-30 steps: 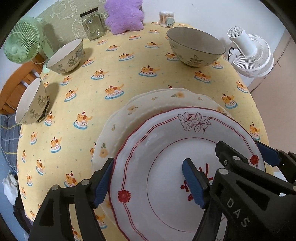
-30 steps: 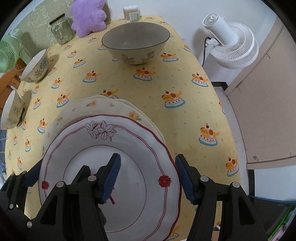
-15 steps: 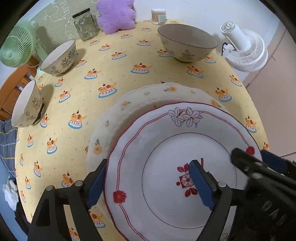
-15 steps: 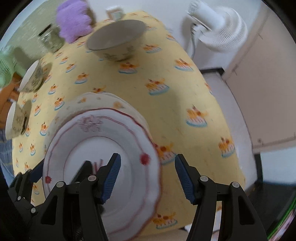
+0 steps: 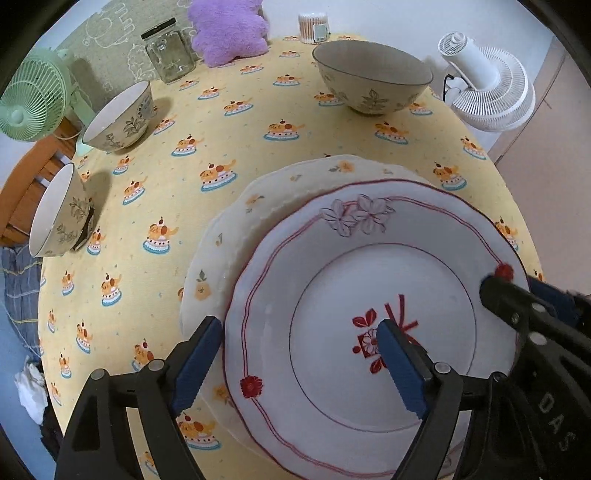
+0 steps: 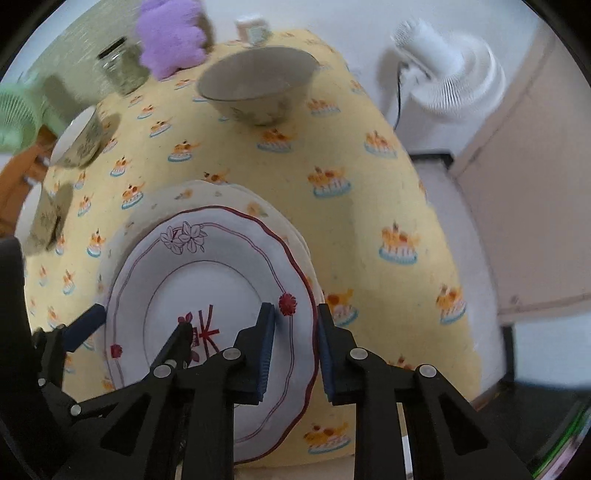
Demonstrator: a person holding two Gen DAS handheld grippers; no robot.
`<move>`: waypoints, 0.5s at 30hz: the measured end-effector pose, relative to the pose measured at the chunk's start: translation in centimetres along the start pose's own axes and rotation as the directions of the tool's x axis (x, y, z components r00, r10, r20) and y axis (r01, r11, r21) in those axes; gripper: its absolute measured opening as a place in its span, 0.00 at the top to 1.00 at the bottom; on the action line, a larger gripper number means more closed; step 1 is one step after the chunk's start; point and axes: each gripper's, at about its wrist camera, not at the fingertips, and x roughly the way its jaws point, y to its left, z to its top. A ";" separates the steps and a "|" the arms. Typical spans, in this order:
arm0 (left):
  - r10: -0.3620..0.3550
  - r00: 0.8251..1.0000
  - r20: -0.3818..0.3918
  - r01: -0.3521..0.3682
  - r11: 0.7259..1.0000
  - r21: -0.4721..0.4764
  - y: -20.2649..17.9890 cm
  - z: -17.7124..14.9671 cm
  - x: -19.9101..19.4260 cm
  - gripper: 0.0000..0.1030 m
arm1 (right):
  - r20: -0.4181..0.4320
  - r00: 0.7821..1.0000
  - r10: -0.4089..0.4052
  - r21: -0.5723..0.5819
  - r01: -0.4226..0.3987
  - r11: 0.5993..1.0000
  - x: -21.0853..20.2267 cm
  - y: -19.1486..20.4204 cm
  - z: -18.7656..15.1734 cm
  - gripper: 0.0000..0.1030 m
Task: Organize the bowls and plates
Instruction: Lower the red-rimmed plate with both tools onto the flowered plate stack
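The red-rimmed white plate (image 5: 373,295) lay on top of a cream floral plate (image 5: 236,236), the pair stacked at the near edge of the table under its yellow patterned tablecloth (image 5: 229,122). The left gripper (image 5: 299,339) had its jaws spread wide, one blue pad beyond the red-rimmed plate's left rim and the other over its centre, gripping nothing. The right gripper (image 6: 295,332) straddled that plate's right rim with its jaws narrowed around the edge; a slight gap seemed to remain at each pad, so firm contact could not be told. Beyond the plates, toward the far side, stood a large floral bowl (image 5: 371,83). To the plates' left stood two smaller floral bowls, one farther back (image 5: 118,118) and one at the table's left edge (image 5: 59,212). A glass jar (image 5: 168,55) and a purple plush cushion (image 5: 229,31) sat at the far edge, and a white fan (image 5: 487,92) stood off the table to the right of the large bowl.
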 end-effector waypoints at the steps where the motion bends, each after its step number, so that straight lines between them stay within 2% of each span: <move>1: 0.003 1.000 0.005 -0.003 1.000 -0.006 0.0 0.0 -0.1 0.16 | 0.004 1.000 0.001 -0.006 -0.001 1.000 0.1 0.0 0.1 0.76; 8: 0.022 0.999 0.036 -0.020 0.998 -0.065 1.1 -0.1 -1.0 0.16 | 0.006 1.000 0.007 -0.051 -0.006 0.999 0.7 0.1 1.0 0.74; 15: 0.045 0.998 0.041 -0.037 0.984 -0.176 2.9 -0.5 -1.4 0.15 | 0.010 1.000 0.014 -0.118 -0.012 0.993 1.8 0.9 2.2 0.70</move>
